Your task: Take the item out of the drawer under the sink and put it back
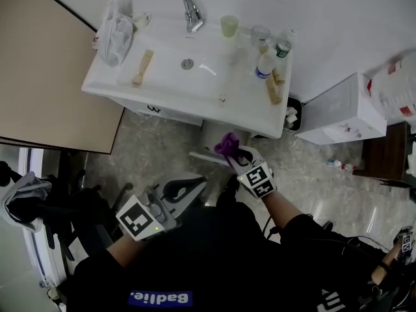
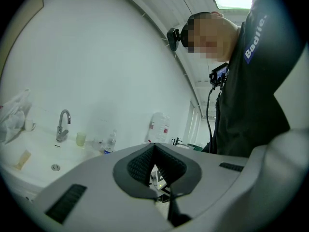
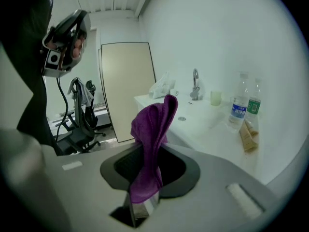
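My right gripper [image 3: 145,170] is clamped on the purple cloth [image 3: 152,127]. Its jaws stand narrow with the fabric pinched between the pads. One end of the cloth stands up above the jaws and folds over, and the other hangs down past them. From the head view that right gripper [image 1: 238,158] sits below the front edge of the sink [image 1: 195,106], with the cloth [image 1: 227,144] bunched at its tip, in front of the cabinet under the sink and clear of the basin. Just below the sink front, at the cloth, I see a pale edge that I take for the drawer [image 1: 203,156] pulled out, though the view is too poor for me to say whether the cloth touches it. My left gripper [image 1: 190,188] is lower in the frame and farther out from the sink. In its own view the left gripper [image 2: 154,170] has its jaws brought together with nothing between them. On the sink itself, the tap [image 1: 192,13] stands at the back behind the drain, and a pale green cup [image 1: 229,25] is to its right. Two plastic bottles [image 1: 268,62] stand at the sink's right end, and a white plastic bag [image 1: 117,34] slumps at its left end. A tan tube [image 1: 143,67] lies on the sink's left side. Off the sink's left corner leans a beige board [image 1: 45,64], and off its right end a white box [image 1: 344,109] sits on the floor.
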Demonstrator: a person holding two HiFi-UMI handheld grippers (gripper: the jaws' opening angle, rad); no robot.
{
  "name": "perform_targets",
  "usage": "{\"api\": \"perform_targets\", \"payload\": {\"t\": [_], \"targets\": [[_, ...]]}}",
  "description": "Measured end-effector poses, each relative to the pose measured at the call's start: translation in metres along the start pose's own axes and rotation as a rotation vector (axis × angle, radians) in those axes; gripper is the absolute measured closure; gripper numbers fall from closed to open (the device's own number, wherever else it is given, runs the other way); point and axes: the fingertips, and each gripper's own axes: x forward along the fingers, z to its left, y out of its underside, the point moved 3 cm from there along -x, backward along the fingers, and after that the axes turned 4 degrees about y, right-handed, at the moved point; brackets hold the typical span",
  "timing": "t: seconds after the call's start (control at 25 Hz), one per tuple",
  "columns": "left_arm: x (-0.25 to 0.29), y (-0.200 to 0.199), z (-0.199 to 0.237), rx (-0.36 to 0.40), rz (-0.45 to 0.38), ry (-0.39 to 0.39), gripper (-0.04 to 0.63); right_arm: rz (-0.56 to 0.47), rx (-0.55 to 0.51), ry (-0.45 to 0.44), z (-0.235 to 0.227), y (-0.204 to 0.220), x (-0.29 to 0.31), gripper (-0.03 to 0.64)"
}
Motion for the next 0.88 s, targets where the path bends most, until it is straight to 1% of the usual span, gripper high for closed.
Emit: {"api": "perform_targets", "payload": {"t": [0.2,0.44,0.72,0.88], "targets": [[0.001,-0.008,0.003,0.01,-0.01,-0.04,0.606,0.083,-0.028,0.0,-0.011,0.035,0.022,0.535],[0.009,-0.006,0.005,0.013,0.001,-0.059,0.606,0.179,-0.062,-0.007,-0.025,0.071,0.048,0.535],[0.01,-0.004,0.013,-0.001,-0.005,-0.096,0.606,0.287,-0.088,-0.028,-0.035,0.104,0.088,0.534],[0.009,0.0,0.018,-0.008,-0.003,-0.114,0.606,0.346,-0.085,-0.027,-0.037,0.12,0.114,0.534]]}}
